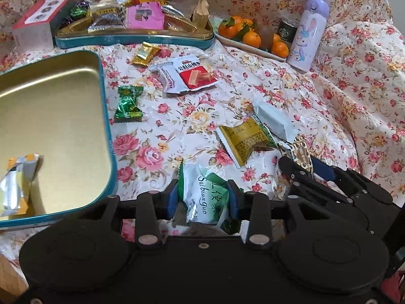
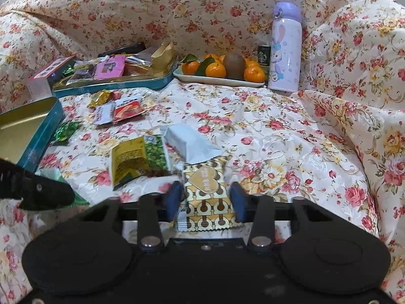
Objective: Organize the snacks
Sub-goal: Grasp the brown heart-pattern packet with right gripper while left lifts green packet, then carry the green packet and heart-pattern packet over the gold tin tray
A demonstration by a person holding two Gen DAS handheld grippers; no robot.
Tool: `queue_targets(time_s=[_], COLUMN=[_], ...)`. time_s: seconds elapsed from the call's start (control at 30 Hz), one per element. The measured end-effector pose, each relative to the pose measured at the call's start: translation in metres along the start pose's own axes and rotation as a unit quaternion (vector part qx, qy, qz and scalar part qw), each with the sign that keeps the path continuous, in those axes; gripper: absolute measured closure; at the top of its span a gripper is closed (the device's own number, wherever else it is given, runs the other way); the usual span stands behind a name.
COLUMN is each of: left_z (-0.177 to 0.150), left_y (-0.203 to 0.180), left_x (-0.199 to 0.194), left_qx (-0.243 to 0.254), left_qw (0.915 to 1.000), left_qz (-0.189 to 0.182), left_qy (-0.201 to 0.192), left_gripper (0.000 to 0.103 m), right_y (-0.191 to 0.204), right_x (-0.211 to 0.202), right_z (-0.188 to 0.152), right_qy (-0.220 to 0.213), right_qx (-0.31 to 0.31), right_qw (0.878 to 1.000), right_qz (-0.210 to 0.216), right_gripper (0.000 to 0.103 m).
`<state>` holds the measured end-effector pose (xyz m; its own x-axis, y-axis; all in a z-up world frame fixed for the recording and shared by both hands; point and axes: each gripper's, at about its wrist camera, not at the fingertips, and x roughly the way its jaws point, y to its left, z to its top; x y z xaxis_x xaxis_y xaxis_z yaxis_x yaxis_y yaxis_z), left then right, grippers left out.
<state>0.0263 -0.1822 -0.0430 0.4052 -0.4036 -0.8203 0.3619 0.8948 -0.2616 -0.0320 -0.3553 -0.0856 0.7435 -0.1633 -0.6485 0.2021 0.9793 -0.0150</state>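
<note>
Floral cloth covers my table [image 2: 278,136]. Both tools pitch downward: left tool [image 1: 205,197] grips one green-white packet [image 1: 206,195]; right tool [image 2: 206,197] straddles one heart-patterned packet [image 2: 206,192] at six o'clock, pads not visibly pressing.

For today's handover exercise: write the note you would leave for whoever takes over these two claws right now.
Left claw: closed on the green-and-white packet.
Right claw: around the heart packet; left pad touching, a gap shows at the right pad, so grip uncertain.
Done: one orange packet lies in the near tin; the far tin is already piled.
Left: green candy, gold candy, red packet, yellow packet and white packet lie loose on the cloth.
</note>
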Motion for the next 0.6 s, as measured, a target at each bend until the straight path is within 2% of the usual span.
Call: queue_targets(time_s=[0.17,0.37,0.6], left_z=[-0.004,-0.009,-0.014], left_y=[0.007,0.031,0.072], left_x=[-0.019,-0.043,-0.076], left_qx=[0.006,-0.01,-0.035], left_qw=[0.9998,0.9991,0.9966], left_qz=[0.004,0.008,0.028], left_qy=[-0.02,-0.04,-0.069], left_gripper=[0.056,0.056,0.056], right_y=[0.005,0.007,0.037], right_x=[-0.01,-0.031,-0.056], right_z=[-0.001,0.001,0.007], right_qy=[0.004,-0.001,-0.013], right_qx=[0.016,0.066,0.062], right_qw=[1.0,0.998,0.998], right_qz=[-0.012,0.007,0.032], right_gripper=[0.069,0.069,0.069])
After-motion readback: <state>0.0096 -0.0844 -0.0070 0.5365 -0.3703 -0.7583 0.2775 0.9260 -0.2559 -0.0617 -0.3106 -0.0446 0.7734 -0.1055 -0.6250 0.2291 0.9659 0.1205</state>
